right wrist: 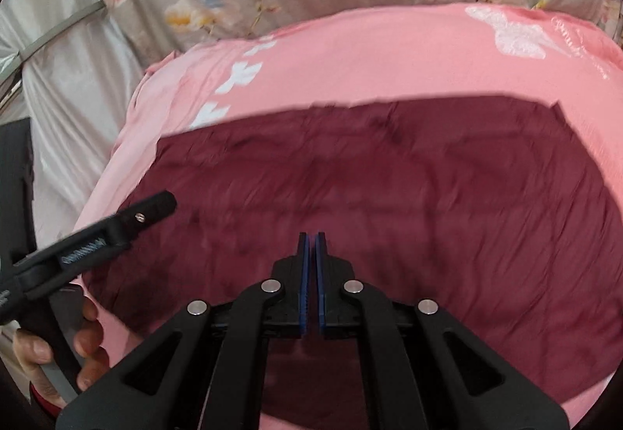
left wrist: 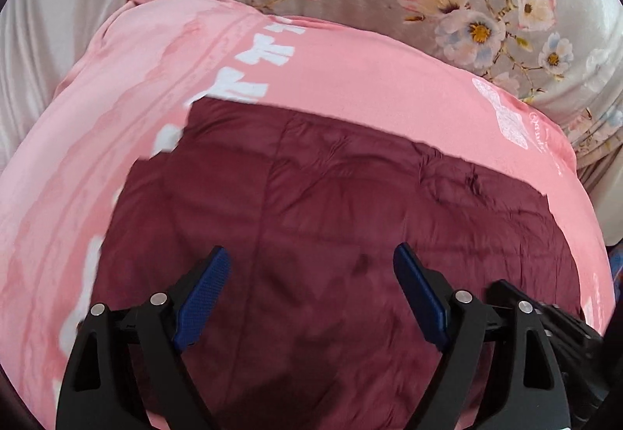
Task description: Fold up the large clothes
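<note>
Our left gripper (left wrist: 311, 289) spread, right gripper (right wrist: 312, 266) pressed together w/ nothing, both above folded maroon garment (left wrist: 331, 204) on pink sheet (left wrist: 350, 67); fold approx done.

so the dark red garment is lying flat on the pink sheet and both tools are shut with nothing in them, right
Not quite. Only the right tool is shut and empty; the left tool is open, its blue pads spread wide apart, as the left wrist view shows. The rest holds: the dark red garment lies flat on the pink sheet, and neither tool holds anything.
</note>
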Tool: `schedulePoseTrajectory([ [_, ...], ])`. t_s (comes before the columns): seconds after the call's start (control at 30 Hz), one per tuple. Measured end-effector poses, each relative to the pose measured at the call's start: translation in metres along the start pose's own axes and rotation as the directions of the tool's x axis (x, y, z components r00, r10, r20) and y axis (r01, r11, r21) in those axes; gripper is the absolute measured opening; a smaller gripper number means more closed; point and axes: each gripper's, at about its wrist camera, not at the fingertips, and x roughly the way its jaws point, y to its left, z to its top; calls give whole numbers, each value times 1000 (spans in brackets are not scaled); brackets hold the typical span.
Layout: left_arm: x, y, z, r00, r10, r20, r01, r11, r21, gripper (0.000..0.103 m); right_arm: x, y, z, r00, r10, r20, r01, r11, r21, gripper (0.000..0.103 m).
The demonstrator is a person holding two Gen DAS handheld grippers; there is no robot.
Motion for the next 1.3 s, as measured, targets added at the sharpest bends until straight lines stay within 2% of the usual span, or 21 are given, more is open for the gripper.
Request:
schedulePoseTrajectory([
  [0.07,-2,7,-13,1000,18,-24,-18,1000,-7,83,11,2,-11,1000,-17,-21,17,1000,9,3],
  [0.17,9,12,-29,997,50,-60,-50,999,1,83,18,1,-18,1000,-21,-5,21,1000,13,0],
  [0.33,1,14,-48,997,65,-43,-64,998,9,83,18,-3,-20,1000,-4,5,4,1000,22,0],
  [0.43,-17,30,-56,999,18,-43,-20,999,-43,83,9,-4,-22,1000,2,-13,-2,998,66,0],
  [0.53,-40,64,-66,999,-1,-32,-3,992,-127,83,-10,3,-29,1000,19,-10,-18,997,81,4],
  [0.67,-55,101,-77,998,56,-32,-62,970,-235,83,-23,19,-43,1000,-26,6,26,1000,16,4],
  [0.77,-51,122,-77,999,-3,-36,-8,948,-317,83,-16,27,-50,997,-75,5,75,996,-37,4],
  [0.83,-39,124,-75,996,-79,-49,57,934,-353,83,-12,28,-51,996,-86,11,86,995,-49,4],
  [0.93,-26,122,-73,989,-143,-43,116,917,-382,82,-8,28,-51,996,-87,23,88,994,-64,4],
  [1.0,-19,113,-67,988,-152,-41,126,919,-375,70,-10,25,-49,997,-70,14,71,996,-49,4],
  [1.07,-15,102,-61,985,-165,-55,136,928,-346,38,-20,20,-47,999,-48,3,48,998,-27,4],
  [1.1,-18,100,-59,984,-168,-55,140,931,-337,30,-25,18,-44,999,-33,1,33,999,-14,4],
  [1.13,-25,94,-55,988,-148,-41,129,942,-311,18,-31,18,-44,1000,-18,-2,18,1000,-5,4],
  [1.17,-34,90,-51,991,-135,-20,124,952,-279,13,-33,18,-45,1000,-10,-9,10,1000,-4,4],
  [1.3,-69,67,-34,986,-153,66,163,969,-187,8,-35,18,-53,1000,13,-23,-13,1000,1,4],
])
